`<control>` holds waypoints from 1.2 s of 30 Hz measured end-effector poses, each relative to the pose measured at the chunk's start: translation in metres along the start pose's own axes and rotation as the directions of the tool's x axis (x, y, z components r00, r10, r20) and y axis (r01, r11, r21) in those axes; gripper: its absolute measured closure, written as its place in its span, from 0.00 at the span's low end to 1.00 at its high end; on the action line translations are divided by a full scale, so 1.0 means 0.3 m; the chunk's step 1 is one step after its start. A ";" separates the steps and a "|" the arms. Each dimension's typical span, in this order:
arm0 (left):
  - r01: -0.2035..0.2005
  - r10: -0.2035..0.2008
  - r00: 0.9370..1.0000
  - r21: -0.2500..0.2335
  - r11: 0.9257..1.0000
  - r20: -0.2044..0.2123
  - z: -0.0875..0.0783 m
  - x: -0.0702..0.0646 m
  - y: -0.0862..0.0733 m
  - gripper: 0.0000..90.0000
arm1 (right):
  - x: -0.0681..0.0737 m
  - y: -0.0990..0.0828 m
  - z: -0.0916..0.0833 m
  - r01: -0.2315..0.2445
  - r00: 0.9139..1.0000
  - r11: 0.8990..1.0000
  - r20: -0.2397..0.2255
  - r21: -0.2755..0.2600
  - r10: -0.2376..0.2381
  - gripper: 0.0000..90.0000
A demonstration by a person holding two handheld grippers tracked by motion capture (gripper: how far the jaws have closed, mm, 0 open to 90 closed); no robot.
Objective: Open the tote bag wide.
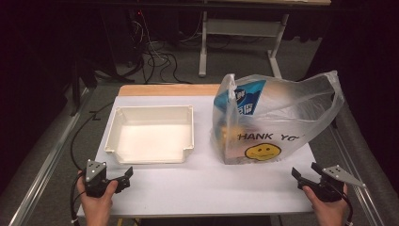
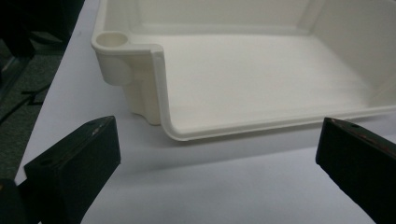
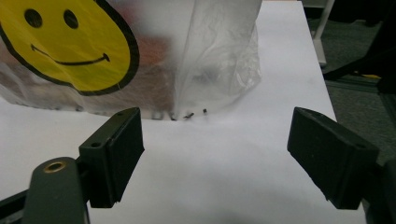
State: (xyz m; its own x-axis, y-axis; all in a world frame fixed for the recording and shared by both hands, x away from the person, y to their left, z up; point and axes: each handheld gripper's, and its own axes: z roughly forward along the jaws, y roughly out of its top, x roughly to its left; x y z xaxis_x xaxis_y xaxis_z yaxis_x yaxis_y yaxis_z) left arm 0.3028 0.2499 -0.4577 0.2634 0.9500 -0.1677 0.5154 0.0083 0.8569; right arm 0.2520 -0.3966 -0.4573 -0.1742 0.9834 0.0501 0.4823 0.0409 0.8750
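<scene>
An empty cream plastic bin (image 1: 149, 160) sits on the left half of the white table (image 1: 207, 186). To its right stands a translucent plastic bag (image 1: 287, 113) printed with a yellow smiley (image 1: 262, 150), holding a blue package (image 1: 248, 96) and other blurred items. My left gripper (image 1: 126, 175) is held near the front left edge, open, facing the bin's low front rim (image 2: 161, 88). At the front right, my right gripper (image 1: 307, 172) is open too, pointing at the bag's lower corner (image 3: 219, 65). Nothing lies between the jaws of the left gripper (image 2: 218, 135) or the right gripper (image 3: 217, 122).
Bare white table surface stretches along the front between the two grippers. Past the table's wooden far edge (image 1: 169, 89) are a desk leg (image 1: 203, 42) and loose cables (image 1: 155, 56) on grey floor. Metal rails (image 1: 47, 160) run along both sides.
</scene>
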 end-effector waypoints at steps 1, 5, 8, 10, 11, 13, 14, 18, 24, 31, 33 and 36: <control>0.012 -0.012 1.000 -0.012 1.000 0.001 -0.003 -0.001 0.000 0.01 | 0.003 0.000 -0.001 0.009 1.000 1.000 0.013 0.002 -0.009 0.21; -0.027 0.027 1.000 -0.010 1.000 -0.003 0.010 -0.034 0.007 0.02 | 0.004 0.002 -0.013 0.024 0.999 0.999 0.044 -0.024 -0.023 0.24; -0.029 0.029 0.999 -0.005 1.000 0.014 0.017 -0.072 0.028 0.03 | -0.007 0.016 -0.021 -0.009 0.999 0.999 0.039 -0.043 0.011 0.26; -0.048 0.049 0.999 -0.024 0.999 0.018 0.012 -0.090 0.043 0.05 | -0.011 0.026 -0.024 -0.017 0.999 0.998 0.032 -0.060 0.019 0.28; -0.101 0.103 0.994 -0.056 0.993 0.027 -0.005 -0.130 0.073 0.06 | -0.019 0.055 -0.026 -0.024 0.999 0.997 0.027 -0.073 0.026 0.29; -0.120 0.124 0.992 -0.083 0.989 0.034 -0.017 -0.174 0.101 0.06 | -0.024 0.086 -0.023 -0.005 0.999 0.997 0.031 -0.078 0.007 0.29; -0.122 0.126 0.991 -0.093 0.988 0.042 -0.021 -0.196 0.113 0.07 | -0.026 0.101 -0.022 -0.008 0.999 0.997 0.037 -0.076 0.011 0.27; -0.144 0.153 0.985 -0.112 0.983 0.078 -0.008 -0.297 0.156 0.08 | -0.037 0.161 -0.021 -0.007 1.000 0.995 0.018 -0.099 0.009 0.20; -0.174 0.194 0.969 -0.136 0.975 0.151 0.050 -0.471 0.191 0.11 | -0.060 0.230 0.029 -0.038 0.999 0.992 -0.040 -0.124 0.033 0.09; -0.225 0.259 0.943 -0.173 0.959 0.208 0.094 -0.624 0.236 0.12 | -0.072 0.274 0.097 -0.032 0.989 0.991 -0.148 -0.133 0.012 0.03; -0.235 0.270 0.938 -0.176 0.956 0.215 0.097 -0.641 0.241 0.13 | -0.079 0.277 0.100 -0.033 0.988 0.992 -0.151 -0.125 0.014 0.04; -0.244 0.284 0.926 -0.179 0.953 0.248 0.120 -0.696 0.254 0.13 | -0.089 0.269 0.086 -0.053 0.986 0.988 -0.162 -0.146 0.028 0.07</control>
State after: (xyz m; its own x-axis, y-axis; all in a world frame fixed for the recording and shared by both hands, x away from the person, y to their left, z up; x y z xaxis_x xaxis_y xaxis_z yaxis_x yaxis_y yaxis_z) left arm 0.3165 0.0409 -0.3750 0.5925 0.8049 -0.0331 0.2813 -0.1683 0.9447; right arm 0.3178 -0.4149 -0.4003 -0.2971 0.9426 0.1523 0.3599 -0.0372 0.9323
